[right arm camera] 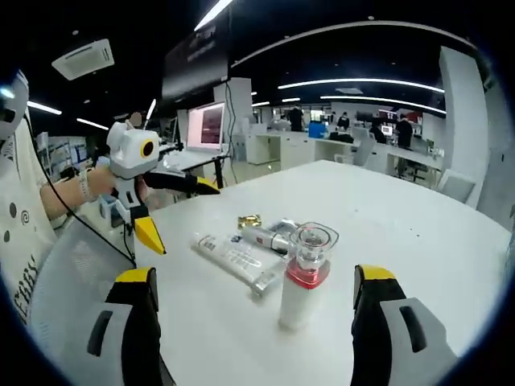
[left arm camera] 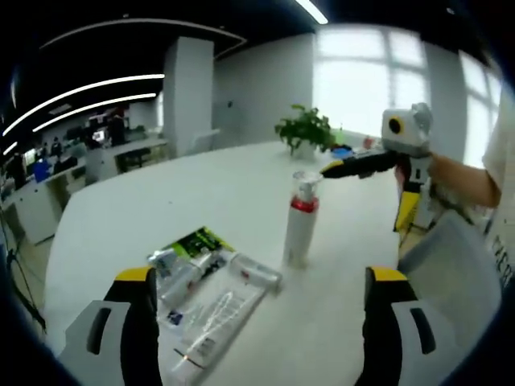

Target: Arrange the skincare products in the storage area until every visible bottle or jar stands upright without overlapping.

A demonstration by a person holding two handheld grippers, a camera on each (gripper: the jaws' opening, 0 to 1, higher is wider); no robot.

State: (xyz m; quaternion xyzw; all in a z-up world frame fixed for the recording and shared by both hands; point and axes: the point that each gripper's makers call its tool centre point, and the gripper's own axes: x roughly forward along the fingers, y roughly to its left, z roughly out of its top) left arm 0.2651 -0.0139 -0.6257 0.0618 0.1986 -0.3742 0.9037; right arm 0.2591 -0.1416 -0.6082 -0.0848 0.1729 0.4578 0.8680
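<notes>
The right gripper [right arm camera: 253, 301] has its two yellow-tipped jaws spread wide at 7 and 5 o'clock, holding nothing. Between them, at 6 o'clock, a white pump bottle [right arm camera: 303, 277] with a red collar and clear cap stands upright on the white table [right arm camera: 418, 217]. Just beyond it, toward 11 o'clock, a clear flat tube [right arm camera: 237, 259] and several small tubes [right arm camera: 269, 236] lie on their sides, touching one another. At 9 o'clock the left gripper [right arm camera: 181, 209], held by a hand [right arm camera: 100, 183], hangs above the table edge with its jaws spread apart.
</notes>
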